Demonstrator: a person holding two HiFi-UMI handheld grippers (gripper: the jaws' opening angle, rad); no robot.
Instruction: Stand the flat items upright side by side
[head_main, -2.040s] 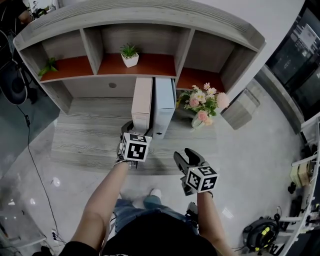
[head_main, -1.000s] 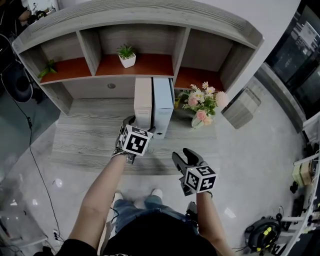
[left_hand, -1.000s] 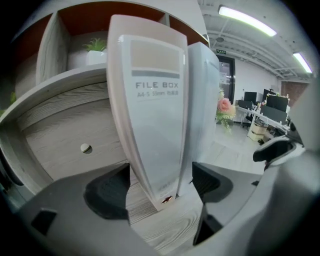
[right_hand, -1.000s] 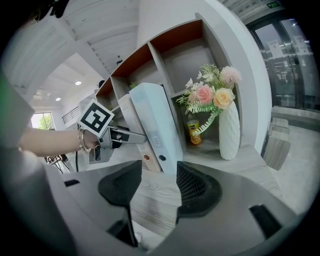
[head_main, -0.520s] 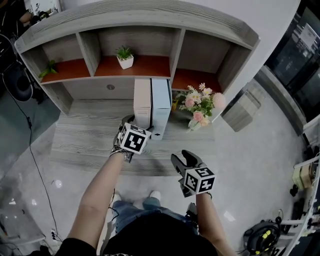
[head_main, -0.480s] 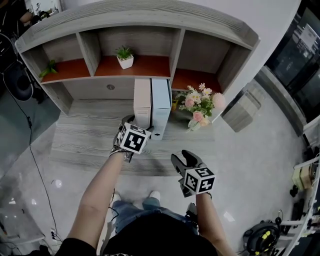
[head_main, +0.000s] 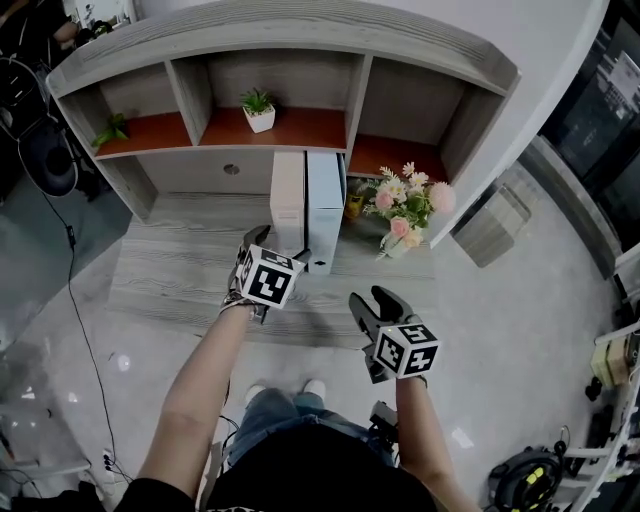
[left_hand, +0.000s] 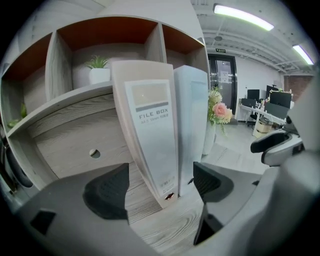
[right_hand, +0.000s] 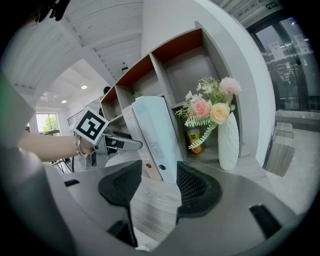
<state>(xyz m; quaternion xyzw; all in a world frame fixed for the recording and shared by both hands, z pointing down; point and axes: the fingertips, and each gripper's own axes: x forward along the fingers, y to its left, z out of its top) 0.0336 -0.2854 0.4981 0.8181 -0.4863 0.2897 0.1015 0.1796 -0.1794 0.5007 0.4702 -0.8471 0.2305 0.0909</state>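
Two file boxes stand upright side by side on the grey wooden desk (head_main: 170, 275): a beige one (head_main: 288, 205) (left_hand: 150, 130) and a pale blue one (head_main: 325, 208) (left_hand: 192, 117) to its right. My left gripper (head_main: 281, 249) (left_hand: 160, 187) hovers just in front of the beige box's lower front corner. Its jaws are open and the pads touch nothing. My right gripper (head_main: 371, 298) (right_hand: 157, 187) hangs nearer the desk's front edge, right of the boxes, open and empty. In the right gripper view both boxes (right_hand: 159, 137) and the left gripper (right_hand: 117, 143) show ahead.
A white vase of flowers (head_main: 405, 212) (right_hand: 229, 142) stands right of the blue box, with a small yellow bottle (head_main: 354, 206) behind it. The shelf unit (head_main: 290, 45) above holds a potted plant (head_main: 259, 108) and a second plant (head_main: 112, 130). A grey box (head_main: 492, 225) sits on the floor.
The narrow gap seen between the two boxes two seconds ago has closed. Both grippers stay about where they were; the head view has shifted slightly.
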